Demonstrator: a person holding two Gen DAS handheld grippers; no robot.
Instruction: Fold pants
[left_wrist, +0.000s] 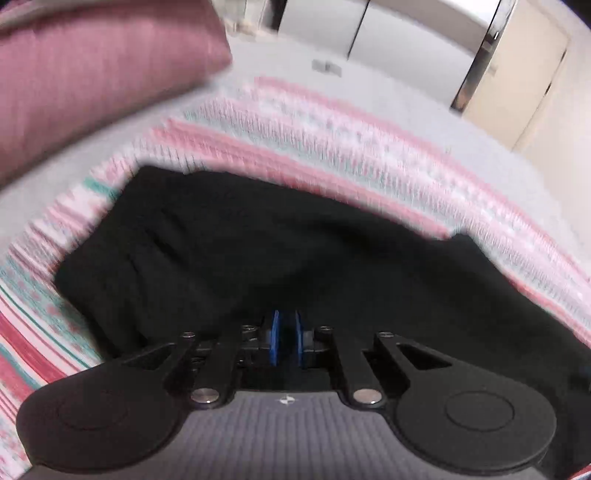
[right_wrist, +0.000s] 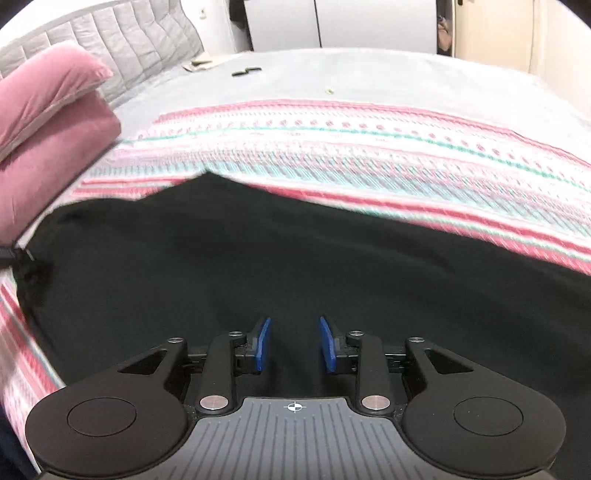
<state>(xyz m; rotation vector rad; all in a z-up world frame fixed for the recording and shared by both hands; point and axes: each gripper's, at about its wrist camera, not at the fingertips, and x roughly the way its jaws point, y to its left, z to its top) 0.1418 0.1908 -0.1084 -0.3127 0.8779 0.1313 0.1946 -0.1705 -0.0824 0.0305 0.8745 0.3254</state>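
At the far left, two pink pillows (right_wrist: 48, 122) are stacked against the grey quilted headboard (right_wrist: 122, 40), and just beside them the black pants (right_wrist: 258, 266) lie spread across a pink, white and teal striped blanket (right_wrist: 369, 147) on the grey bedsheet (right_wrist: 369, 74). The left gripper (left_wrist: 287, 338) sits low over the near part of the garment with its blue pads (left_wrist: 274, 338) drawn close together, only a slim gap between them; the dark cloth between them is hard to read through the motion blur, so it probably pinches a fold of fabric, though I cannot tell for sure. Further right, the right gripper (right_wrist: 295, 343) hangs over the middle of the pants with its jaws parted to a moderate width and nothing between them. The step in hand looks like taking hold of the near edge before folding the garment over. To do it well, the right gripper should come down onto a single clean edge rather than a bunched ridge, close on both layers, and match the height of the left one, so the cloth lifts evenly and the fold line runs straight. Toward the right, the pants run on past the frame edge, so their full extent is not visible.
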